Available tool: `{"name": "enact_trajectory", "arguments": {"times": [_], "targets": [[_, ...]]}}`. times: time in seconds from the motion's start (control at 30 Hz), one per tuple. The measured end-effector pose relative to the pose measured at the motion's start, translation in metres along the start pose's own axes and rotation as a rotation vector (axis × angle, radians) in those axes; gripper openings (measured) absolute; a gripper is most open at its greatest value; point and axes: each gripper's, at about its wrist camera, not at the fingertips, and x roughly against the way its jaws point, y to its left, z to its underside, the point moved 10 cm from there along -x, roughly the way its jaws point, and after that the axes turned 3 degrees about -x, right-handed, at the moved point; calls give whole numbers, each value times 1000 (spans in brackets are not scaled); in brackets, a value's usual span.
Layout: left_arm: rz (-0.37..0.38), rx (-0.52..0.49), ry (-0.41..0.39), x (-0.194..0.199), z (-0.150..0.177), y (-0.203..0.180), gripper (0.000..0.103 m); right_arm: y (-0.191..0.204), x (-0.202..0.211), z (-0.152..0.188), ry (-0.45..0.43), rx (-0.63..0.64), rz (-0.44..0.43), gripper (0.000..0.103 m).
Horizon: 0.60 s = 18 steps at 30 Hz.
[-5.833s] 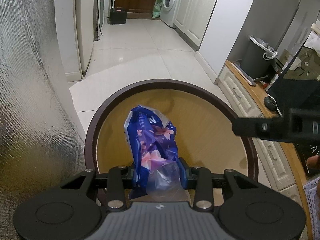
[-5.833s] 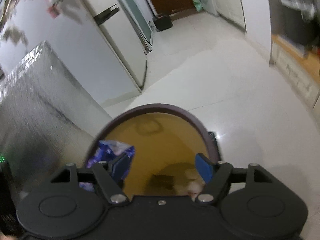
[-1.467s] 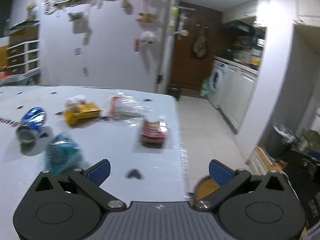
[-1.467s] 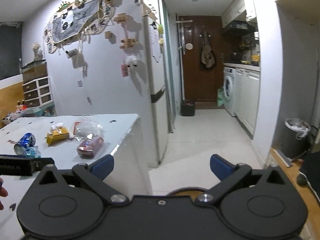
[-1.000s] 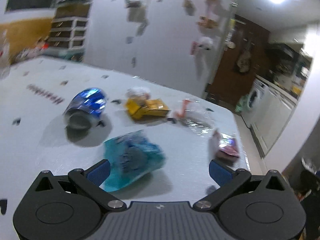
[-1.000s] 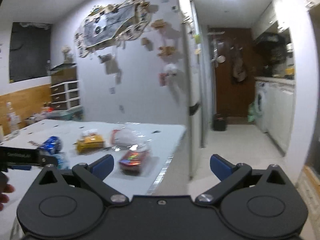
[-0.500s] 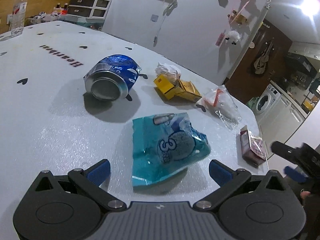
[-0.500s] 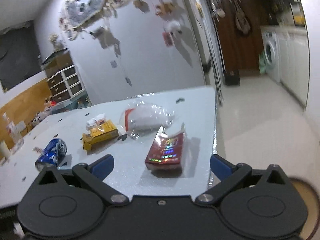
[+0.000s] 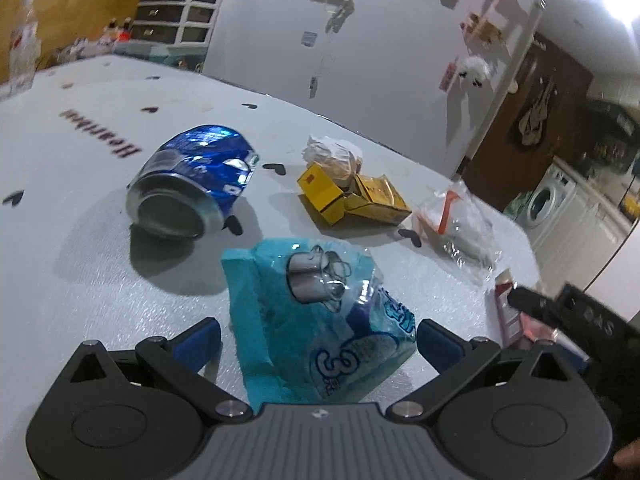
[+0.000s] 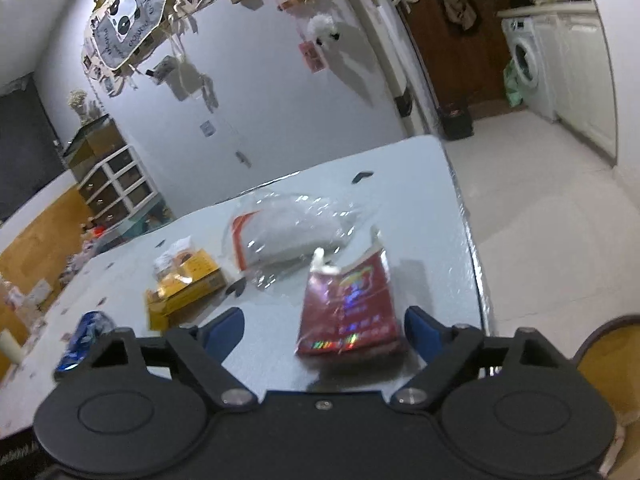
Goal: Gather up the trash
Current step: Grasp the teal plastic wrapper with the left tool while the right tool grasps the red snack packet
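Trash lies on a white table (image 9: 72, 280). My left gripper (image 9: 318, 340) is open, with a teal plastic wrapper (image 9: 320, 320) between its fingers. Beyond lie a crushed blue can (image 9: 192, 180), a yellow carton with crumpled paper (image 9: 352, 196) and a clear plastic bag (image 9: 460, 228). My right gripper (image 10: 324, 332) is open, with a red packet (image 10: 350, 312) between its fingers near the table's right edge. The clear bag (image 10: 292, 232), yellow carton (image 10: 188, 280) and blue can (image 10: 86, 336) also show in the right wrist view. The right gripper shows at the right in the left wrist view (image 9: 568, 316).
The round brown-rimmed bin (image 10: 608, 352) sits on the floor right of the table. A wall with hung decorations (image 10: 240, 60) stands behind the table. A washing machine (image 10: 524, 68) and tiled floor (image 10: 540, 200) lie beyond. A plastic bottle (image 9: 24, 56) stands far left.
Both grippers have dropped closer to the table. The teal wrapper now lies between my left fingers and the red packet between my right fingers. Both stay open.
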Motion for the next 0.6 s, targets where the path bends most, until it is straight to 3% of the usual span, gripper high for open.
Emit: {"name": "enact_trajectory", "arguments": {"times": [0.23,0.33,0.4,0.6], "targets": [[-24,15,-21,-6,-5,0,98,11,-12,2,29,114,80,88],[12,66,-21,-4,-6,1,98,11,-12,3,31,147,119,74],[42,98,-16,-2,-6,1,98,12,-10,4,34,175,141,57],[86,208,-14,2,-9,7,98,20,-1,13,59,235,92,56]]}}
